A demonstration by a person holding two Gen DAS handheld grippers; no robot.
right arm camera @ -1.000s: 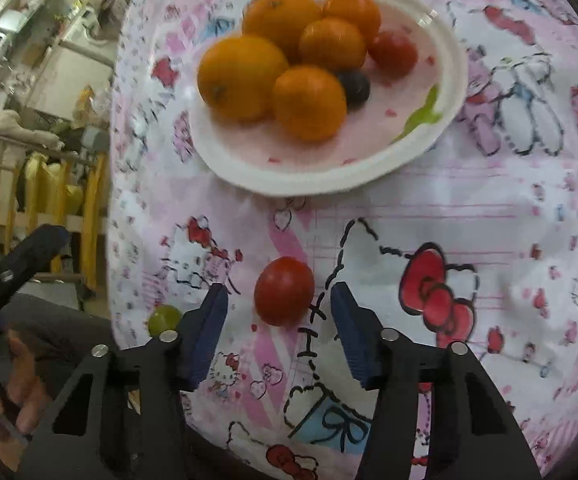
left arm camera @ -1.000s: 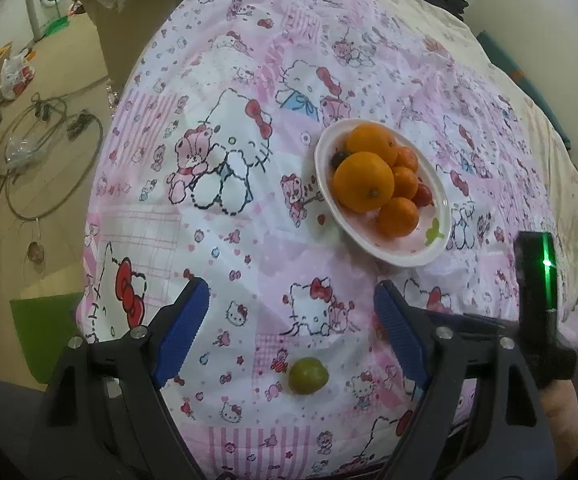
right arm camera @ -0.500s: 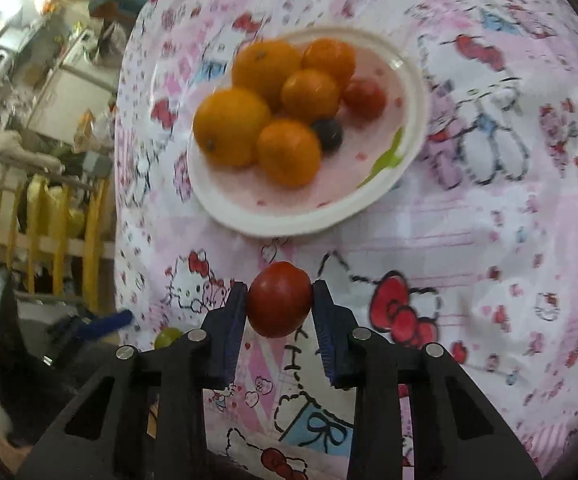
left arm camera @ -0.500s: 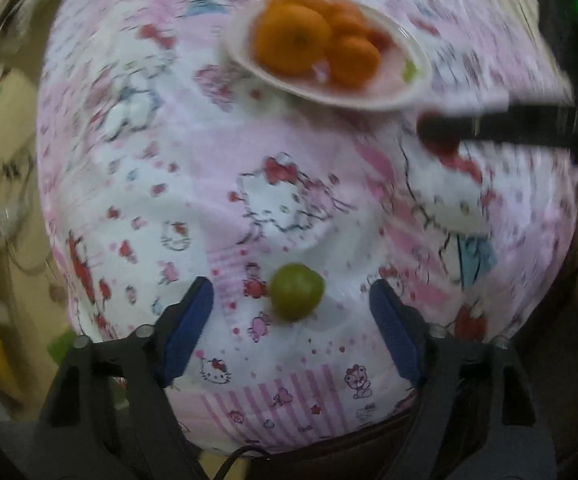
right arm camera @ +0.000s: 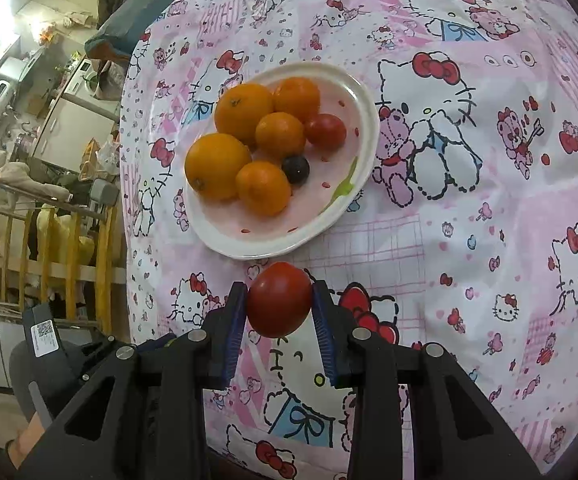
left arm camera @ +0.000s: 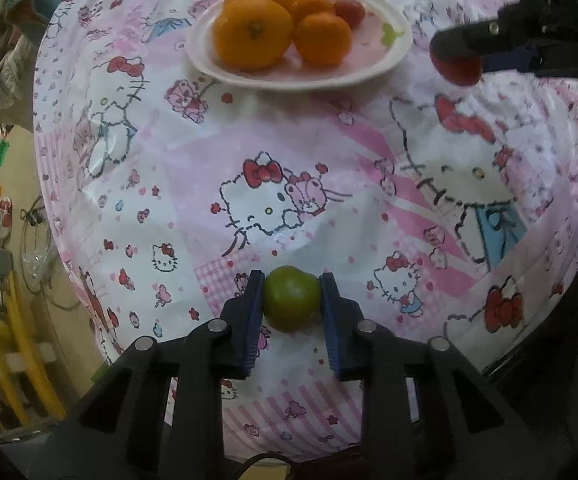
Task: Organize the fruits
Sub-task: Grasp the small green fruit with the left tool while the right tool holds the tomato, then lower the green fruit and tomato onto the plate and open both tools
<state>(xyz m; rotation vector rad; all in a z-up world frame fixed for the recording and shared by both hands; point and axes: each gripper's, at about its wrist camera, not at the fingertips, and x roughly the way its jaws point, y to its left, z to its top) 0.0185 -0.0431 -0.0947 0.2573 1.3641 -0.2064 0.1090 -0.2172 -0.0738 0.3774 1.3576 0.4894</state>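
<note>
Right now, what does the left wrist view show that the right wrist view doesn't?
Only the left wrist view shows the green fruit, pinched between the left tongs.

Only the right wrist view shows the small dark fruit on the plate, hidden behind the oranges in the left view.

Both show the plate, the oranges and the red fruit gripped by the right tongs.

left gripper (left arm camera: 292, 300): black angular plastic frame, blue ribbed pads (left arm camera: 251, 320), round silver screws on each finger link, black cable loop at bottom edge. right gripper (right arm camera: 279, 304): same build, blue ribbed pads (right arm camera: 235, 332), silver screws.
</note>
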